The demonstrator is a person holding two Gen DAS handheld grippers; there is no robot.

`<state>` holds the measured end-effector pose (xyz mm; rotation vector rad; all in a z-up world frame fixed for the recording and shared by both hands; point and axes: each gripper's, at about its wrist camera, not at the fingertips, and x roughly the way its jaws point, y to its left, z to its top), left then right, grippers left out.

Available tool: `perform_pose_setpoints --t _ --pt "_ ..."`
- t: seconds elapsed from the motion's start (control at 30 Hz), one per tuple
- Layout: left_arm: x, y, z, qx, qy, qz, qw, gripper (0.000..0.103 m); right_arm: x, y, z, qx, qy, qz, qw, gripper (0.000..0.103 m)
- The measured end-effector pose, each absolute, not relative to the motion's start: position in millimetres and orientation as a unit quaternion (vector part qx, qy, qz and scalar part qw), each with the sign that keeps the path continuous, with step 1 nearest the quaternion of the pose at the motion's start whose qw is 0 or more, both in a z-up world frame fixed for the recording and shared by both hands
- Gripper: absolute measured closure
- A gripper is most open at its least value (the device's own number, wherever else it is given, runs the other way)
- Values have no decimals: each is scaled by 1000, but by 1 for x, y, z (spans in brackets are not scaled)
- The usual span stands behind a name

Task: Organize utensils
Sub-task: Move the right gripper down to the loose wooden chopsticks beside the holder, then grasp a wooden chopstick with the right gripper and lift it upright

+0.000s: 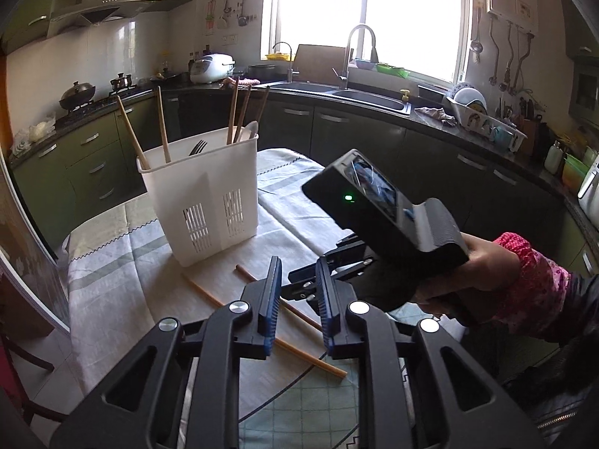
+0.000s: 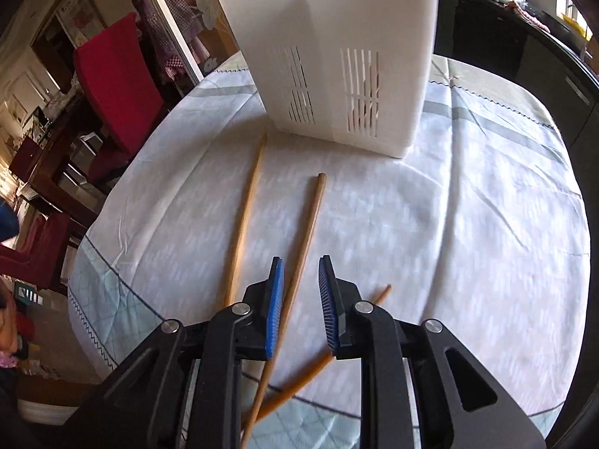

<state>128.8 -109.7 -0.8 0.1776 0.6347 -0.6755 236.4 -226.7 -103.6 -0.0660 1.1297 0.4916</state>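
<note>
A white slotted utensil holder [image 1: 202, 194] [image 2: 337, 67] stands on the clothed table with chopsticks, a fork and a spoon in it. Three loose wooden chopsticks lie in front of it. My right gripper [image 2: 301, 260] points down at them, jaws narrowly apart. The middle chopstick [image 2: 303, 239] runs between its jaws beside the left pad, not pinched. A second chopstick [image 2: 247, 217] lies to the left, and a third chopstick [image 2: 307, 378] crosses under the fingers. My left gripper [image 1: 298, 262] hovers above the table, narrowly open and empty. The right gripper [image 1: 305, 286] sits just ahead of it.
A hand in a pink sleeve [image 1: 524, 284] holds the right gripper. The tablecloth [image 2: 468, 224] drops off at the table's rounded edge. Red chairs [image 2: 116, 75] stand to the left. Dark kitchen counters with a sink [image 1: 367, 97] lie behind the table.
</note>
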Motion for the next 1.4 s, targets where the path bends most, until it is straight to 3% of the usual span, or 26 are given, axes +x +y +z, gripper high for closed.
perform_pose_setpoints --t 0.43,0.5,0.67,0.97,1.1,1.23,1.4 --pt "129 -75 -8 50 310 -308 898 79 280 -182 -129 -74 565 183 801 86" --pt "128 -74 -9 50 311 -307 898 78 282 -181 -130 -81 561 174 805 93" --pt "129 -73 -12 51 315 -303 898 73 278 -190 -121 -50 548 189 814 95" --pt "155 -82 -31 -9 374 -337 864 72 248 -216 -45 33 450 250 857 95" --pt "153 -97 -33 4 374 -352 858 62 237 -222 -19 46 413 264 871 95" --pt "143 -106 -31 35 355 -344 868 63 224 -237 6 83 372 269 885 96" --pt "146 -100 -31 -35 380 -339 860 64 207 -259 40 129 300 278 903 96"
